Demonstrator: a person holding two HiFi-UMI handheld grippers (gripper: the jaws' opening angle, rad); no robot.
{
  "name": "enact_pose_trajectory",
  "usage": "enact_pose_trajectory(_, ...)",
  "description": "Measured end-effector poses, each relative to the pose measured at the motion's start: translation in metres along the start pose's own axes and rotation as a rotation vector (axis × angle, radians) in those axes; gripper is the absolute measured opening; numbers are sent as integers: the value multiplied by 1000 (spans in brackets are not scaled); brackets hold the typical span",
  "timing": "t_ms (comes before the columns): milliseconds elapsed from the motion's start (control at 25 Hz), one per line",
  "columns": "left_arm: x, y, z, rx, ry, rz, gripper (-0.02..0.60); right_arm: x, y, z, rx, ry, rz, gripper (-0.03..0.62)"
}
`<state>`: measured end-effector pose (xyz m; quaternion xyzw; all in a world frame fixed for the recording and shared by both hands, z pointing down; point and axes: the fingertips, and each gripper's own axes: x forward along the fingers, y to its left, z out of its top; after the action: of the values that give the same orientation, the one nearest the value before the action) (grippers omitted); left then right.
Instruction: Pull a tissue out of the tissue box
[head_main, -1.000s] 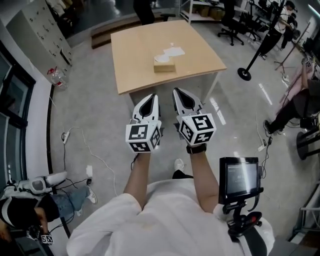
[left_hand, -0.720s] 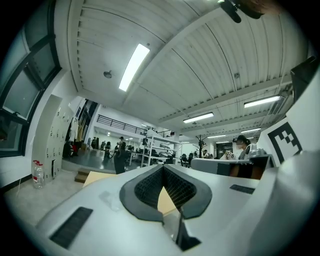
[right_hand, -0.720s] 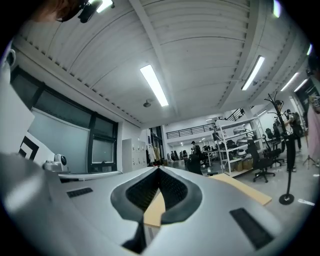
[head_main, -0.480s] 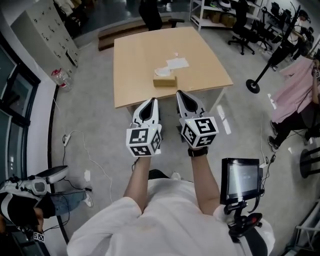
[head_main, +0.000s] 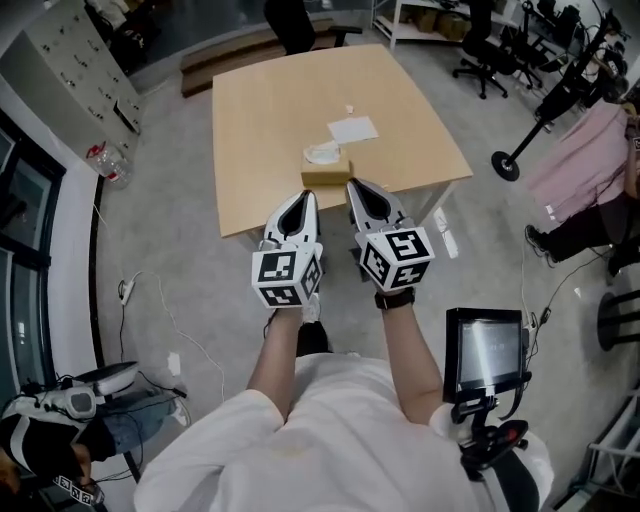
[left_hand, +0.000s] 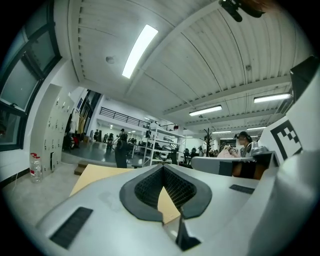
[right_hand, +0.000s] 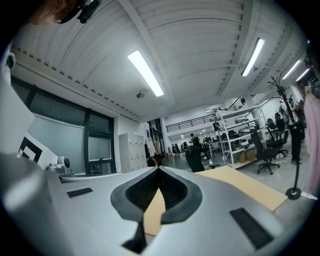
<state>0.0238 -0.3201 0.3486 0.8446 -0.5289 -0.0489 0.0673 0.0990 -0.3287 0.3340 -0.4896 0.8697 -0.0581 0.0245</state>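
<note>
Head view shows the person closer to the wooden surface (head_main: 262, 110) than in the two earlier pictures. A second ago the tissue box (head_main: 325, 172) lay well ahead of both grippers. Now it sits near the surface's front edge, just beyond the tips. It is a little nearer the right gripper (head_main: 356, 186) than the left gripper (head_main: 304, 196). A white tissue (head_main: 322, 152) pokes from its top, not yet pulled.

Both grippers have kept side by side and level through the approach. Each gripper view shows its jaws clenched tip to tip with nothing between them, only the tan surface showing past them. My judgement is that the approach is nearly done and the pull has not begun. One pair of jaws must part before it can pinch the tissue.

No brand can be read on the plain tan box. A white sheet (head_main: 353, 129) lies beyond it, too small to read. The marker cubes carry only black-and-white square patterns, and the handheld screen (head_main: 486, 350) at lower right shows nothing legible.
</note>
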Motion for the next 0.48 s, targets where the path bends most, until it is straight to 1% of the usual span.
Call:
enact_pose_trajectory(120, 42, 29, 16, -12, -21, -10, 2, 46, -13, 14, -25, -2, -5, -2)
enact_pose_trajectory(160, 57, 40, 25, 0, -39, -8, 2, 63, -15, 19, -35, -9, -4, -2)
enact_pose_trajectory(280, 92, 69, 50, 74, -100, -25, 2, 111, -18, 28, -49, -42, -8, -2)
enact_pose_trajectory(360, 109, 84, 55, 95, -122, -55, 2, 137, -23, 29, -58, -54, -23, -2)
enact_pose_trajectory(480, 129, 106, 46, 102, -113, -108, 2, 165, -30, 26, -53, -60, -48, -2)
